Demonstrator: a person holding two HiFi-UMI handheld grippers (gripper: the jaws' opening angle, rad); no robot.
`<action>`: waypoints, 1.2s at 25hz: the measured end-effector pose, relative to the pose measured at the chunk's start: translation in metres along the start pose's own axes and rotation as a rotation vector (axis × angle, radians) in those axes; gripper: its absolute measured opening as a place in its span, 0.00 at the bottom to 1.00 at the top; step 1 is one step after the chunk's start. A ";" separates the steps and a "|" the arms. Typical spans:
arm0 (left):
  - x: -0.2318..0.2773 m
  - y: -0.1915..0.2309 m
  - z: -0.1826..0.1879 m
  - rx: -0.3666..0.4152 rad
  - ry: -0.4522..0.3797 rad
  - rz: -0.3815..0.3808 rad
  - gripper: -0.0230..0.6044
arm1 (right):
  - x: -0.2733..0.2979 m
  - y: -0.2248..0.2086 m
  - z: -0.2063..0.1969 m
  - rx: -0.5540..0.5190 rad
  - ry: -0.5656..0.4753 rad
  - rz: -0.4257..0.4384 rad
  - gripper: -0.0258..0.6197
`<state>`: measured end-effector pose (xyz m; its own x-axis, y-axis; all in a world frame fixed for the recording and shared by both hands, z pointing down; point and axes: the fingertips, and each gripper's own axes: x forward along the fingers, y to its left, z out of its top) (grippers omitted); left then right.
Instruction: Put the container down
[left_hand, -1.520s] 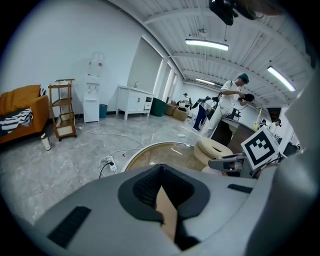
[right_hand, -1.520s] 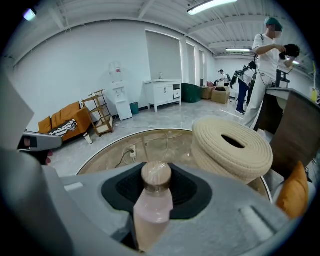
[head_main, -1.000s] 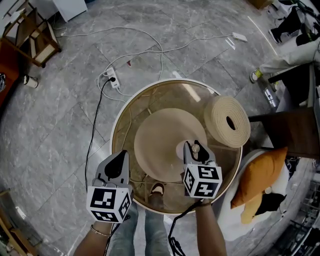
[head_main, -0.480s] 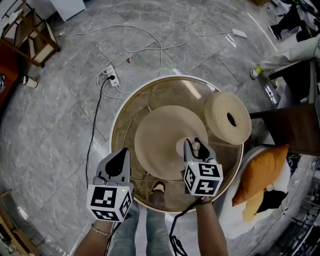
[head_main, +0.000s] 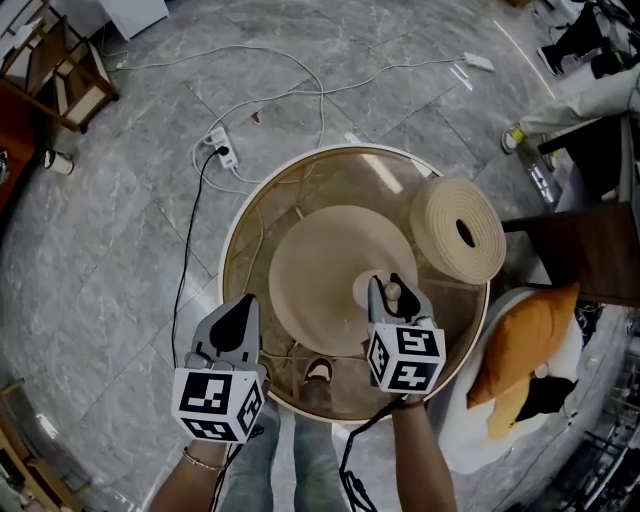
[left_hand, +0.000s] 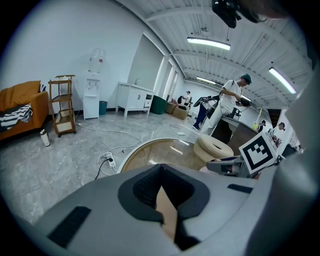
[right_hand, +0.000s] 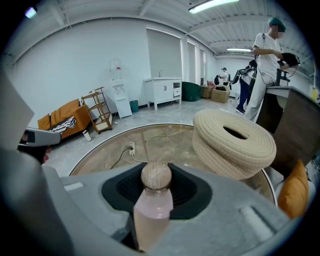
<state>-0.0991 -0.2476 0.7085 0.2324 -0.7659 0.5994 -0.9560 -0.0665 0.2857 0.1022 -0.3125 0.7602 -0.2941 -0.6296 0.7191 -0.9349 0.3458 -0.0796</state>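
The container (right_hand: 155, 202) is a pale pink bottle with a round wooden stopper (right_hand: 156, 176). My right gripper (right_hand: 156, 172) is shut on it, with the stopper poking up between the jaws. In the head view the right gripper (head_main: 391, 292) holds the container (head_main: 366, 297) over the near right part of a round beige mat (head_main: 320, 265) on the round glass table (head_main: 236, 250). My left gripper (head_main: 240, 308) hovers at the table's near left edge. In the left gripper view the left gripper (left_hand: 161, 172) has its jaw tips together and holds nothing.
A coiled rope ring (head_main: 458, 230) sits on the table's right side. A power strip (head_main: 221, 151) and cables lie on the grey floor beyond. An orange cushion (head_main: 520, 345) and dark furniture (head_main: 580, 260) stand at right. A shoe (head_main: 316, 375) shows under the glass.
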 end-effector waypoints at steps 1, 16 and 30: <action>-0.001 0.001 -0.001 -0.001 0.001 0.001 0.03 | 0.000 0.000 0.000 -0.001 -0.001 -0.001 0.24; -0.007 0.004 -0.011 -0.008 0.006 0.008 0.03 | -0.002 0.003 -0.005 -0.037 -0.007 -0.022 0.24; -0.009 0.002 -0.014 -0.005 0.011 0.003 0.03 | -0.002 0.004 -0.005 -0.055 -0.039 -0.042 0.24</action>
<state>-0.1005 -0.2313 0.7143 0.2312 -0.7588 0.6089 -0.9559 -0.0607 0.2873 0.1002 -0.3063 0.7620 -0.2639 -0.6708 0.6931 -0.9346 0.3556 -0.0117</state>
